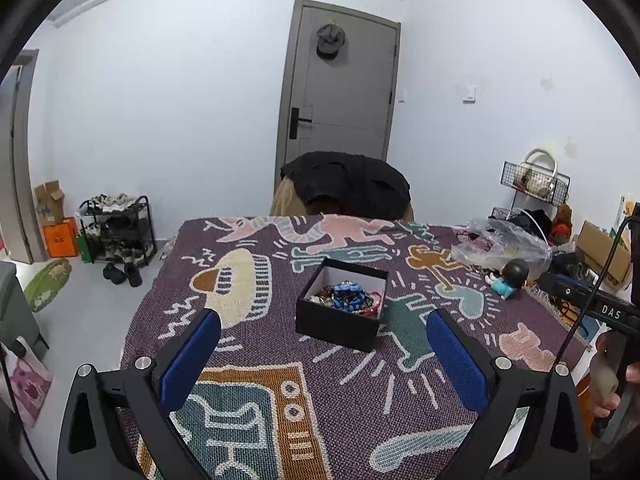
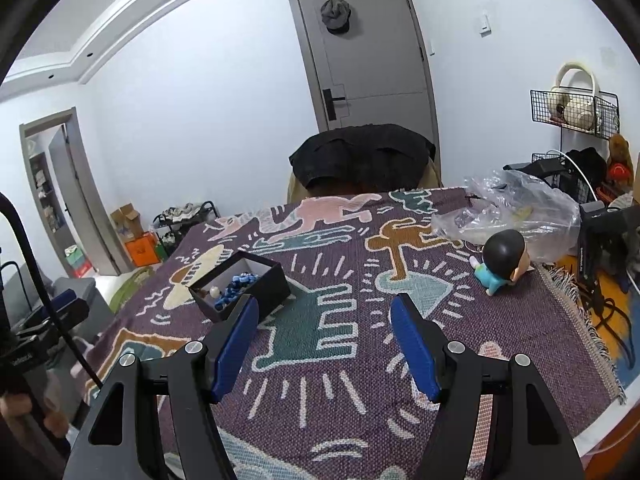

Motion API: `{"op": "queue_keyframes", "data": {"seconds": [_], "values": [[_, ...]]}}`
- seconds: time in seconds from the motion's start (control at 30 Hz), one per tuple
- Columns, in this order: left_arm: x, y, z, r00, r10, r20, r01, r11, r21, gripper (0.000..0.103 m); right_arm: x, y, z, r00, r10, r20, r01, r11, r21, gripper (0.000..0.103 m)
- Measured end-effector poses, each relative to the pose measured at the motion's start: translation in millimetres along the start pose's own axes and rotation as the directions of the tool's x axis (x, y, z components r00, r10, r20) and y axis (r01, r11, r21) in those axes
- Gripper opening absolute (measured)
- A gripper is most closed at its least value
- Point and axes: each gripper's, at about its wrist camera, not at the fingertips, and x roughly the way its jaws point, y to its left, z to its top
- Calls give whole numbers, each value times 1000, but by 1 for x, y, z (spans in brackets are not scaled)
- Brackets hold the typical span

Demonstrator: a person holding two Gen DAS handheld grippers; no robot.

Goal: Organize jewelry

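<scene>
Two claws hang open and empty above the patterned blanket (image 1: 352, 392). The black box (image 1: 340, 320) sits just ahead of the left gripper (image 1: 324, 322), its beaded jewelry (image 1: 348, 298) fully visible; from the right gripper (image 2: 324, 312), forward-left, mostly hidden.

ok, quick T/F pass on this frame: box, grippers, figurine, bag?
1. The black box holds beaded jewelry. True.
2. The box has its lid on. False: it is open at the top, no lid on it.
3. The left gripper and right gripper are both open, with nothing between the fingers. True.
4. The figurine sits inside the box. False: it lies on the blanket, apart from the box, near the plastic bag.
5. A cap hangs on the door. True.
</scene>
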Motion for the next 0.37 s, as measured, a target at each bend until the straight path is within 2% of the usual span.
{"op": "queue_keyframes", "data": {"seconds": [0.37], "values": [[-4, 8, 2, 1000, 5, 24, -5, 1000, -4, 103, 6, 1, -1, 1000, -2, -17, 2, 1000, -10, 69]]}}
